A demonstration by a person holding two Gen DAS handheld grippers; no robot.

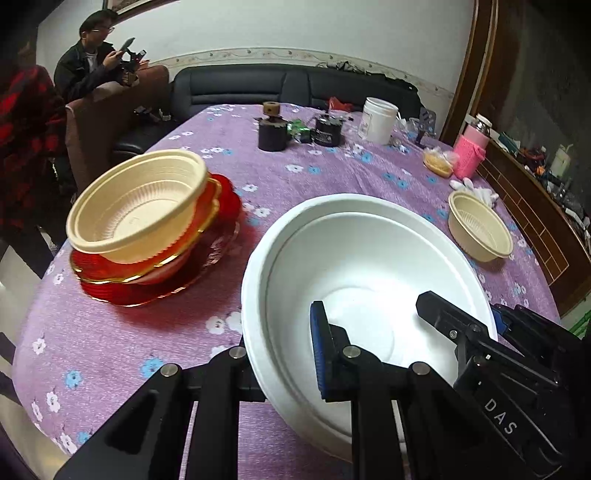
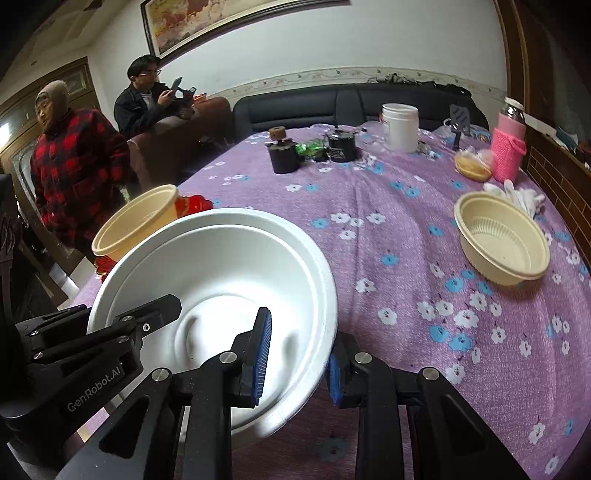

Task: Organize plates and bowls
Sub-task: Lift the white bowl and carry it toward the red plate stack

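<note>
Purple floral tablecloth (image 1: 332, 192) fills both my views, with a black sofa (image 1: 258, 85) behind. My left gripper (image 1: 284, 369) is clamped on the near rim of the white foam bowl (image 1: 369, 266), my right gripper (image 2: 299, 354) pinching its opposite rim, the bowl tilted above the cloth. Left of it sits a cream bowl (image 1: 136, 206) stacked on red plates (image 1: 218, 240); another cream bowl (image 2: 502, 240) rests well apart, right. Only my right camera shows the person in red plaid (image 2: 77, 173) and the framed painting (image 2: 221, 22).
</note>
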